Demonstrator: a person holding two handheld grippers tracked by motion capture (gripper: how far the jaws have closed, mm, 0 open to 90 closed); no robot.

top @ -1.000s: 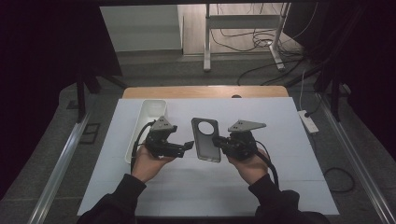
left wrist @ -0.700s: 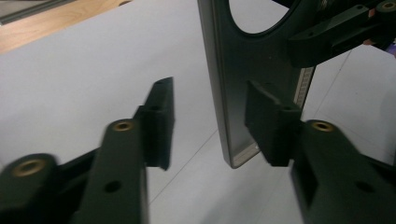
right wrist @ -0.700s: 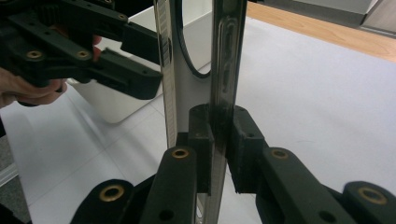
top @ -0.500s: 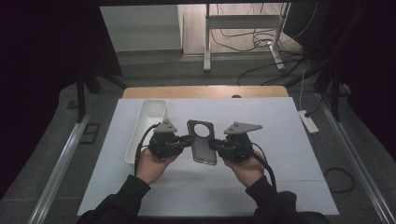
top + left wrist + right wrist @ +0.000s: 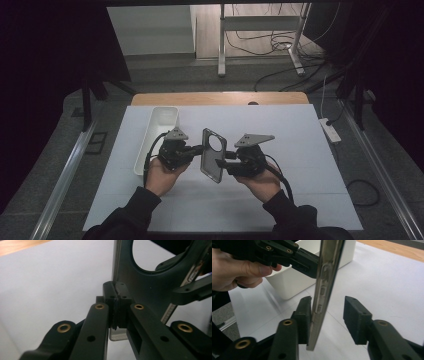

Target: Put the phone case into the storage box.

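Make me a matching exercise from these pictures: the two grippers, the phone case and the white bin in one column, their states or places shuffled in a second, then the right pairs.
1. left gripper
2. right gripper
3. phone case
4. white bin

A. stands at the table's left side
B. jaws apart, just been opening
C. shut on the case's edge
D. held on edge above the table

Pairs: 1-C, 2-B, 3-D, 4-A

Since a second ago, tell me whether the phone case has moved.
Yes. The phone case has tipped up off the table between both grippers and shifted slightly toward the white bin, nearer the person.
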